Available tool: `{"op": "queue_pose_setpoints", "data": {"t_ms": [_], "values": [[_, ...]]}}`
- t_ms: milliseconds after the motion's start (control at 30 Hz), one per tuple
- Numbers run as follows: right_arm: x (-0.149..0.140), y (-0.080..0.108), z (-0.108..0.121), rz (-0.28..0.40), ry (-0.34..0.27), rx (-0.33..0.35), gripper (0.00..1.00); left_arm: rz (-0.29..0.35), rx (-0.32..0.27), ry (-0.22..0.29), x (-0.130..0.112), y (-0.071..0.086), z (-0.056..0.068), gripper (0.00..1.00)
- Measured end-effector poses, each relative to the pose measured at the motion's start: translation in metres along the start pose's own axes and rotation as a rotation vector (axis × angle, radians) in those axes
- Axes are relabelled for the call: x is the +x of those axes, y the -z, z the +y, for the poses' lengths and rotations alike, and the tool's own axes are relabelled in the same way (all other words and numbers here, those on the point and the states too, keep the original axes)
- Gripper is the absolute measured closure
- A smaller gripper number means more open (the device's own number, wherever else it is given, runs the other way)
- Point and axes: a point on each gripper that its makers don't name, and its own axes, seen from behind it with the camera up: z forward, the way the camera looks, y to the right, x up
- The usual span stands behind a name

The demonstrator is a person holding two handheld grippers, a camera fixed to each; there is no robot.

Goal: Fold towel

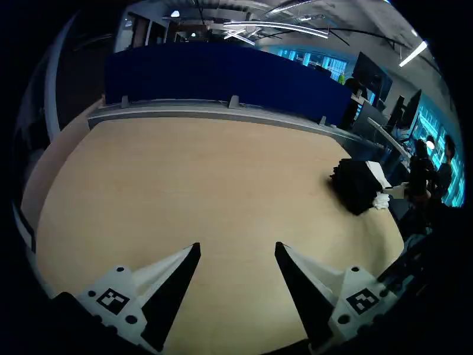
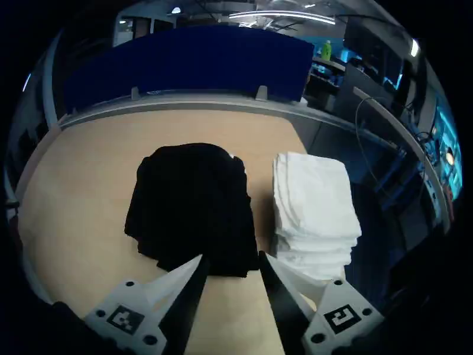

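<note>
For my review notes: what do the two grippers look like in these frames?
Both look alike. The left gripper and right gripper each have two white, wedge-shaped fingers tapering to points, with black inner faces. Each finger's base carries a square black-and-white marker with small dark screw holes around it.

Left hand-held gripper (image 1: pixel 236 251): fingers spread apart above the wooden tabletop (image 1: pixel 177 177). Black towel pile (image 1: pixel 355 183) lies near the right edge. Blue partition (image 1: pixel 219 74) stands behind.
</note>
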Motion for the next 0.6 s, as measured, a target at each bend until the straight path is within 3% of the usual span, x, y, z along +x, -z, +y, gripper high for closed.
{"op": "queue_pose_setpoints", "data": {"t_ms": [100,400,600], "values": [[0.004,0.004,0.003,0.015,0.003,-0.018,0.25,0.000,-0.002,-0.002,0.000,0.000,0.001,0.06],[0.005,0.013,0.018,0.023,-0.013,-0.078,0.24,0.002,-0.006,0.001,0.002,0.000,-0.001,0.06],[0.024,0.015,0.003,0.075,-0.028,-0.045,0.24,0.003,-0.005,0.006,0.002,0.001,-0.004,0.07]]}}
